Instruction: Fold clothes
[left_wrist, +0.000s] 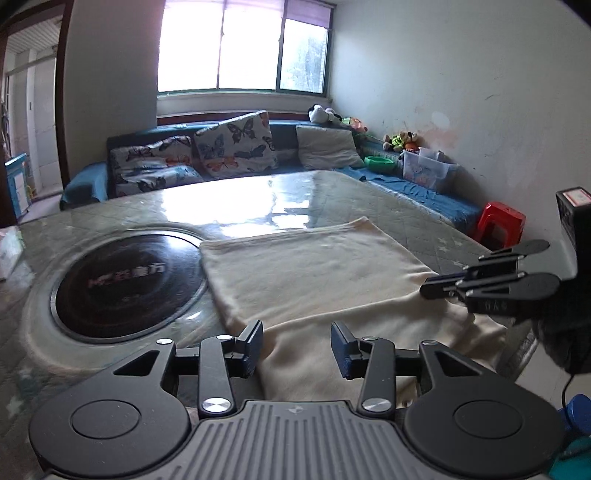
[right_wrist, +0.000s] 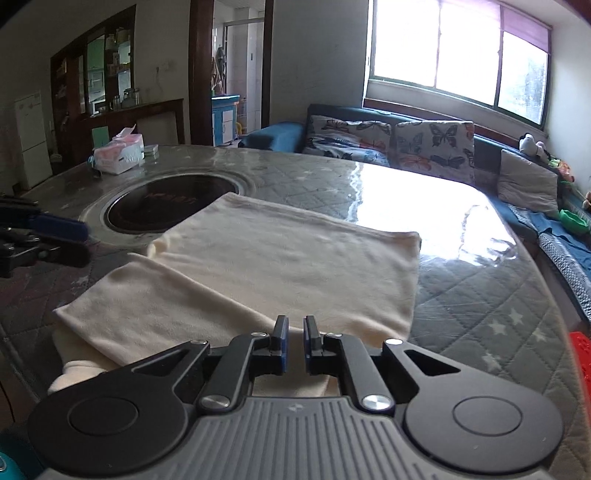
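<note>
A cream garment (left_wrist: 317, 273) lies folded flat on the table, its near part draped over the front edge; it also shows in the right wrist view (right_wrist: 280, 266). My left gripper (left_wrist: 297, 349) is open and empty, just above the garment's near left part. My right gripper (right_wrist: 294, 345) has its jaws nearly together with a narrow gap, nothing between them, over the garment's near edge. The right gripper also shows in the left wrist view (left_wrist: 436, 284) at the right, the left gripper in the right wrist view (right_wrist: 74, 240) at the left.
The table (right_wrist: 480, 295) has a quilted star-pattern cover under clear plastic. A round black hotplate (left_wrist: 125, 284) is set into it left of the garment. A tissue box (right_wrist: 118, 151) stands at the far left. A sofa with cushions (left_wrist: 229, 147) and a red stool (left_wrist: 500, 223) lie beyond.
</note>
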